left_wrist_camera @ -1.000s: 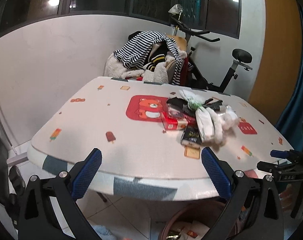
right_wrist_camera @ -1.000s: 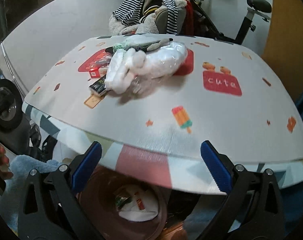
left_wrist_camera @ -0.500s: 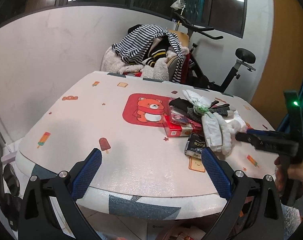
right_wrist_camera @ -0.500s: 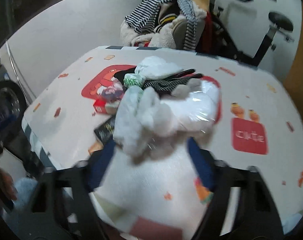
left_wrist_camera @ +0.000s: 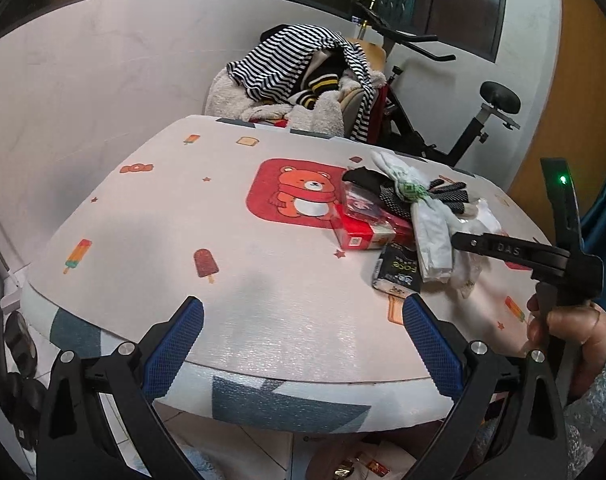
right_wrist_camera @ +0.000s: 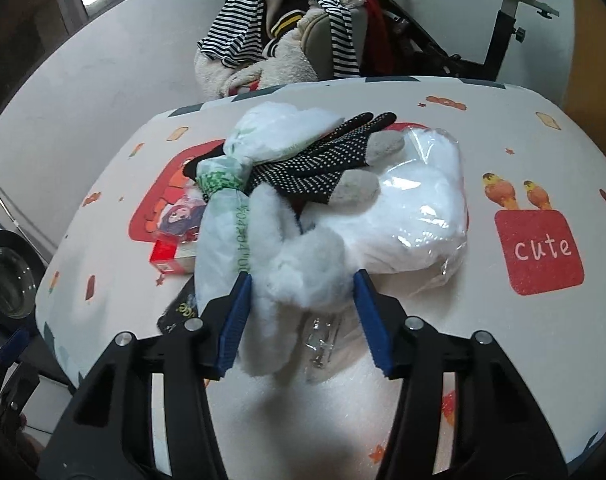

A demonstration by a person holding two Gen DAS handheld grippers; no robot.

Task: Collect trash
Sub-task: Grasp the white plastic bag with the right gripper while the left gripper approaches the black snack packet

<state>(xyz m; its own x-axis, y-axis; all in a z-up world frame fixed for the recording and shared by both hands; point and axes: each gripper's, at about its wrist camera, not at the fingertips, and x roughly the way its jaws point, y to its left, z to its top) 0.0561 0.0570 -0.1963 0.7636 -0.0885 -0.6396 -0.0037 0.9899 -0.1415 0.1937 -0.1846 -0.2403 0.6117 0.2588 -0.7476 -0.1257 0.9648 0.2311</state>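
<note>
A heap of trash lies on the printed table (left_wrist_camera: 175,224): a tuft of white stuffing (right_wrist_camera: 303,260), a clear bag of white filling (right_wrist_camera: 419,208), a black dotted glove (right_wrist_camera: 323,160), a knotted white bag with green print (right_wrist_camera: 223,216), a red box (left_wrist_camera: 363,234) and a black packet (left_wrist_camera: 397,270). My right gripper (right_wrist_camera: 301,276) has its jaws closing on the white stuffing, and both blue pads touch the tuft. My left gripper (left_wrist_camera: 301,306) hangs open over the table's near edge with nothing between its fingers. A hand (left_wrist_camera: 563,328) holds the right gripper at the right edge of the left wrist view.
A chair piled with striped clothes (left_wrist_camera: 303,76) stands behind the table, with an exercise bike (left_wrist_camera: 483,120) to its right. A bin with scraps (left_wrist_camera: 363,464) shows under the table's near edge. A dark round drum (right_wrist_camera: 7,276) sits low at the left.
My right gripper came in over the table to the trash heap and its jaws narrowed around the white stuffing. My left gripper drifted a little closer to the table, still open.
</note>
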